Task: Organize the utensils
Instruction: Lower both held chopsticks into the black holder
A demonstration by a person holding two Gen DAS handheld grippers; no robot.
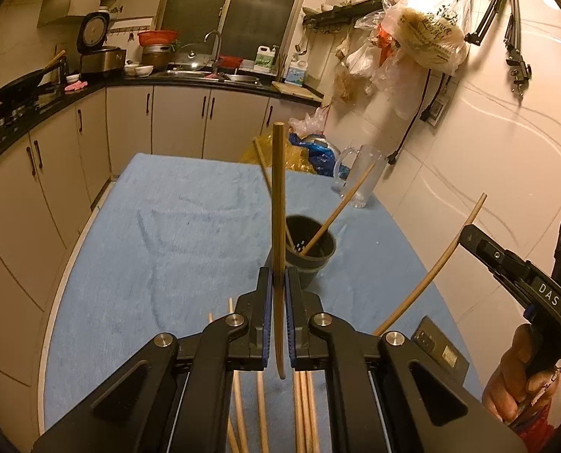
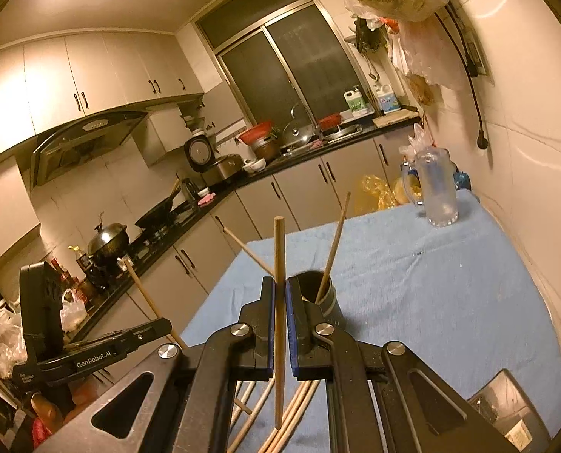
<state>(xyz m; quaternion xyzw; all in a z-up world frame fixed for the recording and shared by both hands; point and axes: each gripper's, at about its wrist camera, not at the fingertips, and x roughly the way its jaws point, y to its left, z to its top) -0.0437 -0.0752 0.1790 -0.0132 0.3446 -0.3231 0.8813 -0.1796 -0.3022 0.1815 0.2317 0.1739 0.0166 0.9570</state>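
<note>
The landmark here is the dark cup (image 1: 310,247), standing on the blue cloth (image 1: 167,234) that covers the bench. Two chopsticks lean inside it, one tilted to the left (image 1: 262,168) and one tilted to the right (image 1: 341,209).

In the left wrist view, loose chopsticks (image 1: 307,411) lie on the cloth on the near side of the cup, partly hidden under the left gripper (image 1: 279,287). Its jaws are clamped on a single chopstick (image 1: 278,204), which stands almost upright just in front of the cup, its top end rising well above the cup's rim. To the right of the cup, the right gripper (image 1: 465,236) comes in from the edge of the picture with a hand (image 1: 518,377) on its grip; its jaws pinch a second chopstick (image 1: 431,271) that slants up toward the wall. Beyond the cup and to its right, a clear glass mug (image 1: 359,175) stands near the far edge of the cloth, well apart from the cup.

In the right wrist view, the left gripper (image 2: 163,326) sits far to the left of the cup (image 2: 320,294), off past the edge of the bench, holding its chopstick (image 2: 144,294) at a slant. The right gripper (image 2: 279,292) has its jaws closed on its upright chopstick (image 2: 279,302) just beside the cup's left rim. The pile of loose chopsticks (image 2: 292,415) lies below it on the cloth (image 2: 431,283).
</note>
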